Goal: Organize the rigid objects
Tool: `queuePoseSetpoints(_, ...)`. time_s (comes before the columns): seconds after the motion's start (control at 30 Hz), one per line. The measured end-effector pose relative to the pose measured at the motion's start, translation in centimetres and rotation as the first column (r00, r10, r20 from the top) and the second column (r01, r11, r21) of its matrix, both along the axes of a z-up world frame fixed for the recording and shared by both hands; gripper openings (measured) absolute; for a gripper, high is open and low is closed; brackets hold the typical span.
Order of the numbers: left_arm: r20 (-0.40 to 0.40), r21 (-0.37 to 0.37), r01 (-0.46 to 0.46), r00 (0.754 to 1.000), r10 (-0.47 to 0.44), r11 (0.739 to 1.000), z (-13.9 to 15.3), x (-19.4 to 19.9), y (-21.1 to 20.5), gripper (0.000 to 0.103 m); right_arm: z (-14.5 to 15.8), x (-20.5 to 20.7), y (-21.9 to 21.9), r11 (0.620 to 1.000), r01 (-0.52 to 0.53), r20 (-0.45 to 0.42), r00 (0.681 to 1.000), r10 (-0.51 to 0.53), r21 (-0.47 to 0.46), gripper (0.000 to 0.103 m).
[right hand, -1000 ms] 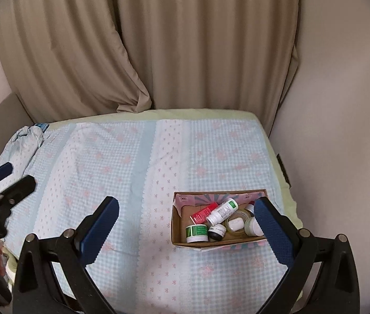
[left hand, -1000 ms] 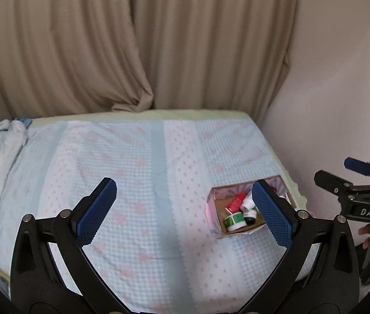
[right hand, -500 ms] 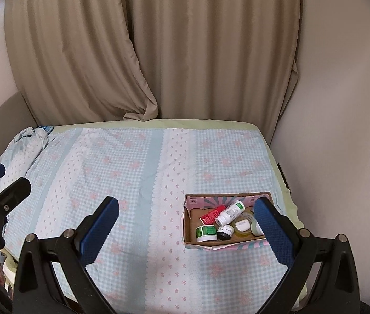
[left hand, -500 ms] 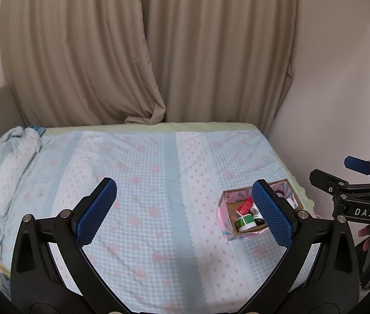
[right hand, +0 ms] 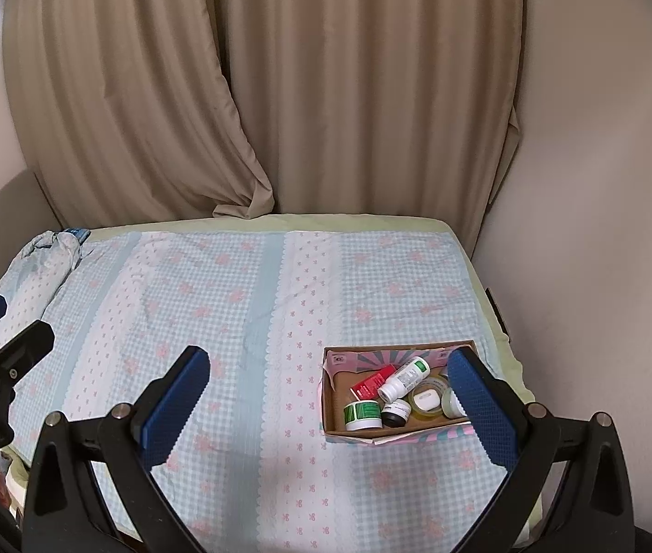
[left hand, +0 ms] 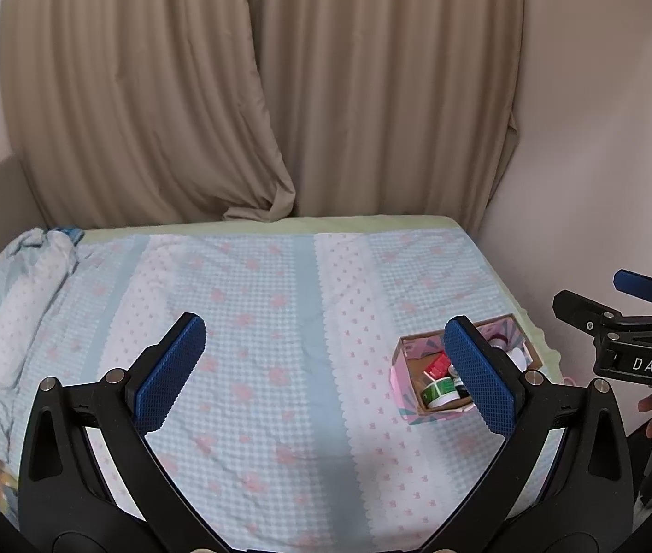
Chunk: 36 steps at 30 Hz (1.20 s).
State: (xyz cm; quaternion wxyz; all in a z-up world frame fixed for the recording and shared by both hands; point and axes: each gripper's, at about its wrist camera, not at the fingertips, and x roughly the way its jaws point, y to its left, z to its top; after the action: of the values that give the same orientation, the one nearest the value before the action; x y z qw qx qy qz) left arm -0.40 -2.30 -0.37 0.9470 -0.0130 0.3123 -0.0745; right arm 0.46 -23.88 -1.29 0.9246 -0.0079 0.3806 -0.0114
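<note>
pulled back and up from the bed (right hand: 252,304), both grippers, left gripper (left hand: 326,368) and right gripper (right hand: 330,396), spread wide and empty, cardboard box (right hand: 332,414) of bottles and jars at near-right corner, looks finished.

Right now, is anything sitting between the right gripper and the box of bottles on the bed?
Nothing visible. The right gripper is open and empty, and only bare bedspread lies between it and the box, whose top is open over the bottles.
</note>
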Motion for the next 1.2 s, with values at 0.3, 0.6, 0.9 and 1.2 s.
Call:
queuePoseSetpoints(0.3,-0.008,0.01,-0.005,1.0,0.005,1.0,-0.1,0.5,-0.1,0.103,-0.1,0.2,-0.1,1.0,-0.002,-0.002,1.0,0.002,-0.001,0.103)
queuePoseSetpoints(0.6,-0.018,0.015,0.006,1.0,-0.005,1.0,-0.5,0.9,-0.3,0.103,-0.4,0.3,0.0,1.0,0.001,0.006,1.0,-0.001,0.001,0.103)
queuePoseSetpoints(0.9,-0.01,0.014,0.007,1.0,-0.007,1.0,-0.7,1.2,-0.5,0.103,-0.4,1.0,-0.1,1.0,0.01,0.012,1.0,-0.01,-0.002,0.103)
queuePoseSetpoints(1.2,0.001,0.029,-0.013,1.0,0.013,0.999,-0.6,2.1,-0.5,0.103,-0.5,1.8,-0.2,1.0,0.013,0.013,1.0,-0.013,-0.004,0.103)
